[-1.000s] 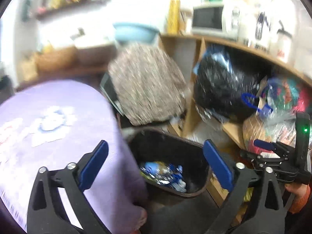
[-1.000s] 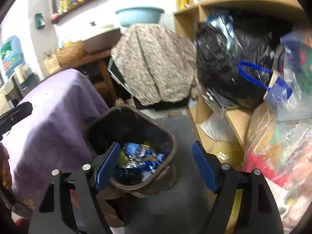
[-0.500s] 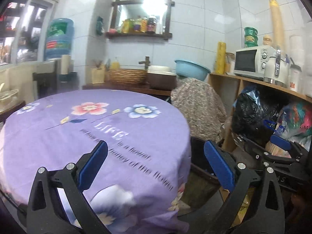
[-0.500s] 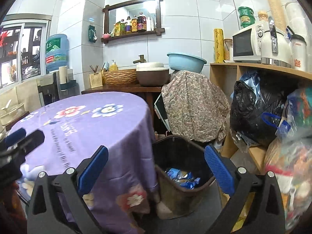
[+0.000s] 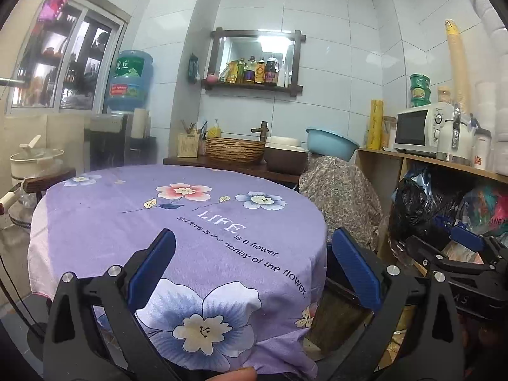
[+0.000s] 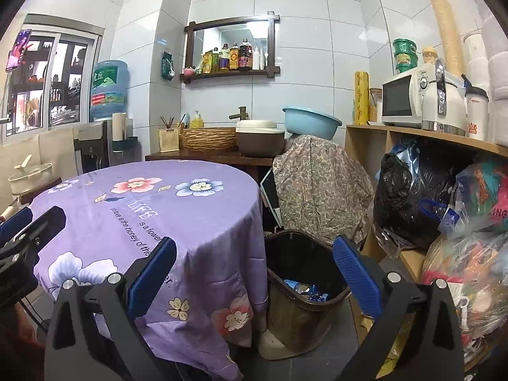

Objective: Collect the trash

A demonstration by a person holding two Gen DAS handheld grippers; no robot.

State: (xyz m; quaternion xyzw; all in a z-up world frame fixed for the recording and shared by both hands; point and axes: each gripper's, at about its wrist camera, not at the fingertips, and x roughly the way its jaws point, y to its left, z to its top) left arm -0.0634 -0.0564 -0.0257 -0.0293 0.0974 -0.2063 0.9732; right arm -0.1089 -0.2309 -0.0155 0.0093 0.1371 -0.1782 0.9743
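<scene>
Lying in the bin (image 6: 304,273), wrappers (image 6: 306,289) sit between the right tongs (image 6: 254,273).

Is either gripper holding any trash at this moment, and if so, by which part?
Nothing is held. The left gripper and the right gripper both stand open with nothing between the jaws; the wrappers lie in the trash bin.
</scene>
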